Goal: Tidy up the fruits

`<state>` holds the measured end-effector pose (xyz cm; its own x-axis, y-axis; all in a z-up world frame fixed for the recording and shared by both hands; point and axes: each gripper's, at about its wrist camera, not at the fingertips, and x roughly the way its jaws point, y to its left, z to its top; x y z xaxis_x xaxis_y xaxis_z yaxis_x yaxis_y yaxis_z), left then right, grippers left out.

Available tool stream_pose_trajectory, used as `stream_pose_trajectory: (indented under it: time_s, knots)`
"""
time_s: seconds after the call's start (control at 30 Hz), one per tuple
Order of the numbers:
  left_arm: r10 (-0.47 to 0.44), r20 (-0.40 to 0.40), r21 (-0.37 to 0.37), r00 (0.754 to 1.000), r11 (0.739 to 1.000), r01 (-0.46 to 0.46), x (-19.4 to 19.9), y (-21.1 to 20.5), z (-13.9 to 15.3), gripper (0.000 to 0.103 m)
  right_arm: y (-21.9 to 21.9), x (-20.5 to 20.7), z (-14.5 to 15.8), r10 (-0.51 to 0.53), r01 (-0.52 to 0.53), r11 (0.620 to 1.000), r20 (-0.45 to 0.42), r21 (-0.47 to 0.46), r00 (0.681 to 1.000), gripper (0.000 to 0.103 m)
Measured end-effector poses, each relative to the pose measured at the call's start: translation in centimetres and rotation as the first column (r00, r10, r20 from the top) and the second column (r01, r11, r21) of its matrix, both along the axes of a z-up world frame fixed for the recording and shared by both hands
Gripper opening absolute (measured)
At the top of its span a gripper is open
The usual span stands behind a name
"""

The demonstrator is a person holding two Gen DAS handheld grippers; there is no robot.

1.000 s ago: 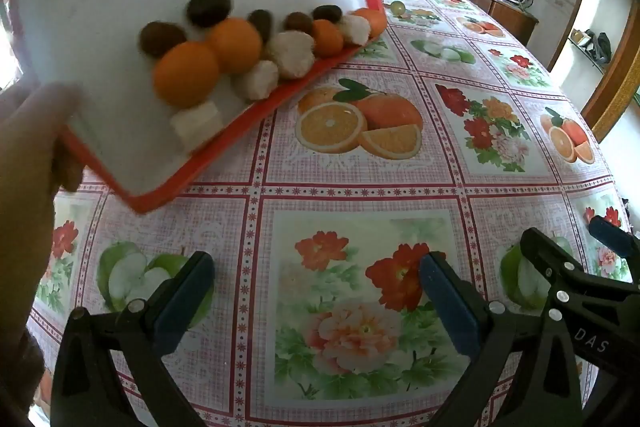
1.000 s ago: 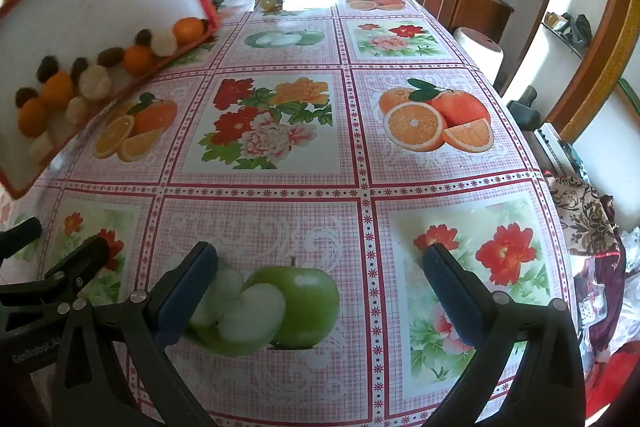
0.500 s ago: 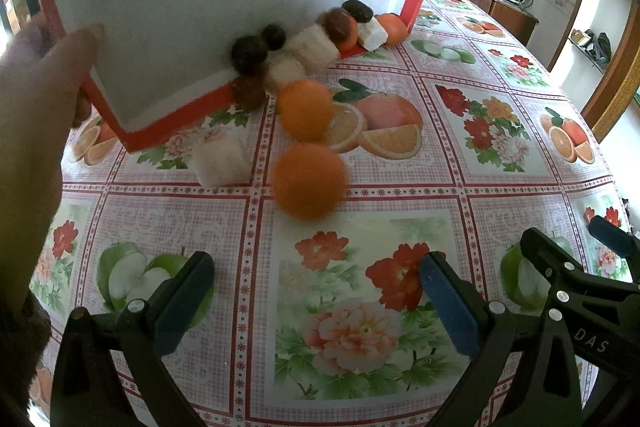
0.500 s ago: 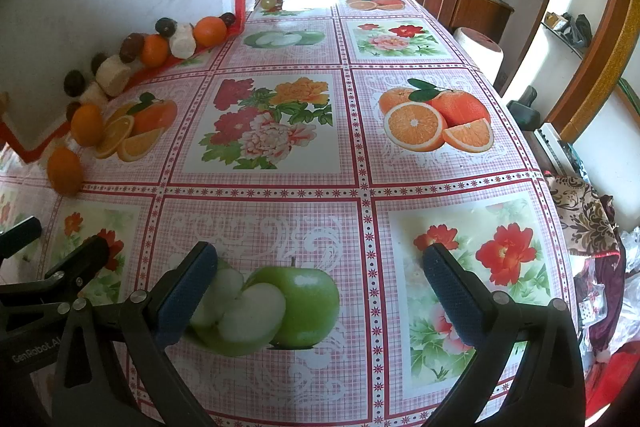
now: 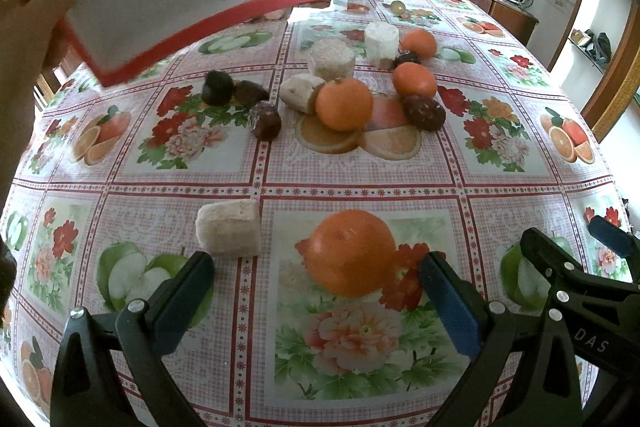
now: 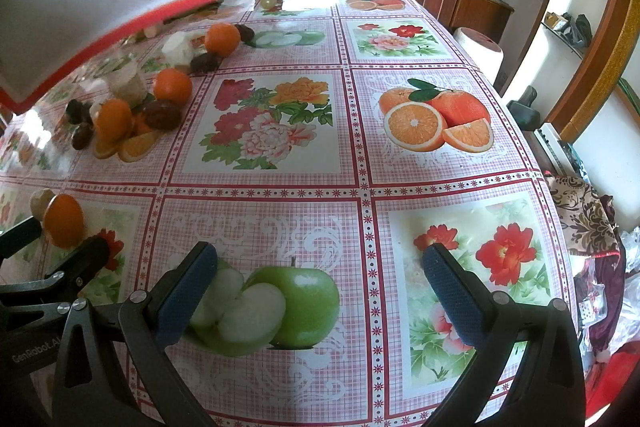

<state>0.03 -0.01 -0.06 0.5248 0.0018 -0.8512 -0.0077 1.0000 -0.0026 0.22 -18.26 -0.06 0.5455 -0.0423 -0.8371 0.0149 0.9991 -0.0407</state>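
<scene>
Fruit is all over the desk rn, none of it sorted. Nearest the near edge: one big orange (image 5: 350, 251) sitting right between the fingers of the left hand-held gripper (image 5: 316, 291), w/ a pale chunk (image 5: 229, 227) (banana piece, I think) just beside it on the left. Further toward the middle of the desk there's a loose pile: three more oranges (image 5: 344, 103), some dark brown fruits (image 5: 424, 111) and a few more pale chunks (image 5: 331, 58), several touching each other.

A bare hand (image 5: 28, 39) holds a white tray w/ red rim (image 5: 248, 1) tilted up in the air over the far left part of the desk; its underside is all that shows.

Both grippers are spread wide, nothing in them. The right hand-held gripper (image 6: 318, 291) hangs over the bare cloth near the near edge, well apart from the pile.

What could go wrong imo:
- oranges are round, the cloth looks slick, so a nudge from a finger prob sends one rolling toward an edge
- grabbing in the pile could knock its neighbours, they're packed close
- pale chunks look soft, too hard a squeeze might mash them
- the cloth has printed oranges right under the pile, easy to misjudge what's real
- tray's in the way up there, could get bumped
</scene>
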Motion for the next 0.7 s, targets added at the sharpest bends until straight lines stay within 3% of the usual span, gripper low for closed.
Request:
stream_pose_trajectory:
  time_s: [0.7]
  knots:
    - [0.000, 0.000, 0.000, 1.000, 1.000, 0.000, -0.09, 0.00, 0.10, 0.103, -0.07, -0.04, -0.14, 0.000, 0.000, 1.000, 0.000, 0.001, 1.000, 0.103]
